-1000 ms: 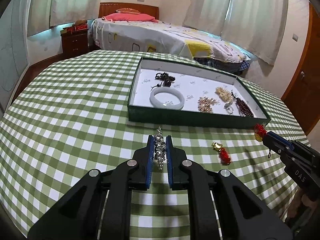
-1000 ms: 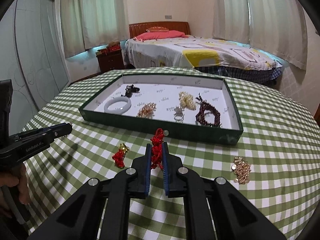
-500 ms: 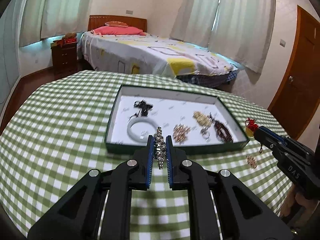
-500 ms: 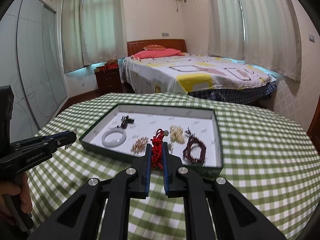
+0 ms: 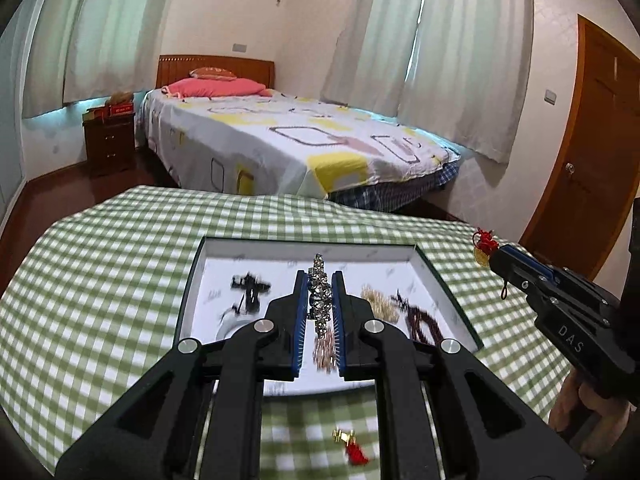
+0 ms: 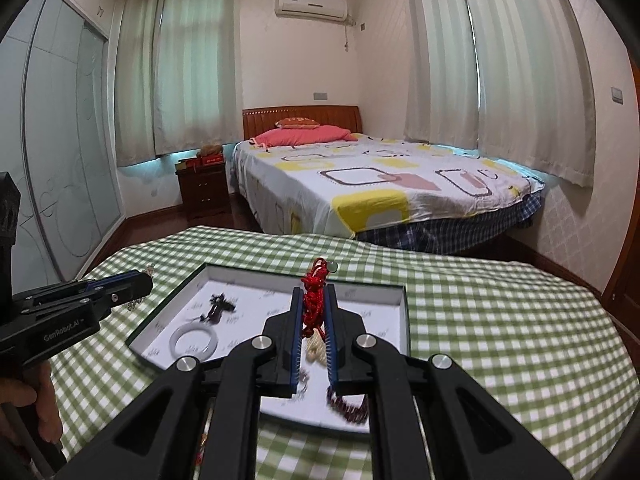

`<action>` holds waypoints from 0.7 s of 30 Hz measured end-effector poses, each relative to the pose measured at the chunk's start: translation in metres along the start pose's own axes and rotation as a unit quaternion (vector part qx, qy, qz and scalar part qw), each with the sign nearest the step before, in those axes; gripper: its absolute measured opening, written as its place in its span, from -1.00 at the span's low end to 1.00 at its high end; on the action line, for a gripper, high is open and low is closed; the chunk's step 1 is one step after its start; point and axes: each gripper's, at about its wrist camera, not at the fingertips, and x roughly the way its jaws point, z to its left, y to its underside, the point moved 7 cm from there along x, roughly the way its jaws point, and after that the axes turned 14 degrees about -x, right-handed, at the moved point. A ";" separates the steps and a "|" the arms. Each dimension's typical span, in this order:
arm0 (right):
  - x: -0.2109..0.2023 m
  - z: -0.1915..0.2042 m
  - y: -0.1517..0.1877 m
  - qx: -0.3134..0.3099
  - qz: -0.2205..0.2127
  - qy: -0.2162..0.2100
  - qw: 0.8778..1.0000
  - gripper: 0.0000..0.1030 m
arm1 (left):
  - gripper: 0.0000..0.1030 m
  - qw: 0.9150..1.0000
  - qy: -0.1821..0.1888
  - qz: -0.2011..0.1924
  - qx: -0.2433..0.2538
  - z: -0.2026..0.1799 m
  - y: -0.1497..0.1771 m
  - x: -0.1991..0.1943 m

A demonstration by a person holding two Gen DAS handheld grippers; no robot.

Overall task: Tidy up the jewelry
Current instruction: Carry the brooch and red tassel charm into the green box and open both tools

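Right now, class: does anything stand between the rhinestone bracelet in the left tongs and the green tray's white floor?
Nothing visible does. The sparkly rhinestone bracelet hangs over the open green tray, no lid on it.

Evenly bright, soft daylight through pale curtains [image 6: 188, 68]; bluish glow along sill beneath. Shadows faint. Strong fisheye bending at edges, black vignette in corners. Motion blur on green checked tablecloth [image 5: 100, 320] and on tray [image 5: 192, 300] contents in left wrist view; near edge of same tray [image 6: 348, 420] smeared in right wrist view. Bed [image 6: 380, 184] sharp.
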 end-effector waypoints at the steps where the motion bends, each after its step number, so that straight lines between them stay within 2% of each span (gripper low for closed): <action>1: 0.003 -0.003 -0.002 -0.001 -0.001 0.002 1.000 -0.79 | -0.76 1.000 0.001 -0.004 0.000 -0.001 -0.004 0.004; 6: 0.029 -0.015 -0.006 -0.002 0.003 0.007 1.000 -0.79 | -0.76 1.000 0.002 -0.011 0.003 -0.009 -0.016 0.027; 9: 0.047 -0.021 -0.003 -0.002 0.012 0.006 1.000 -0.79 | -0.76 1.000 -0.004 -0.003 0.005 -0.011 -0.018 0.051; 14: 0.079 -0.030 0.009 0.011 0.039 -0.003 0.999 -0.79 | -0.76 0.999 -0.017 0.037 0.004 -0.008 -0.011 0.094; 21: 0.116 -0.038 0.031 0.014 0.089 -0.010 0.996 -0.79 | -0.76 0.994 -0.042 0.104 -0.002 0.005 0.008 0.144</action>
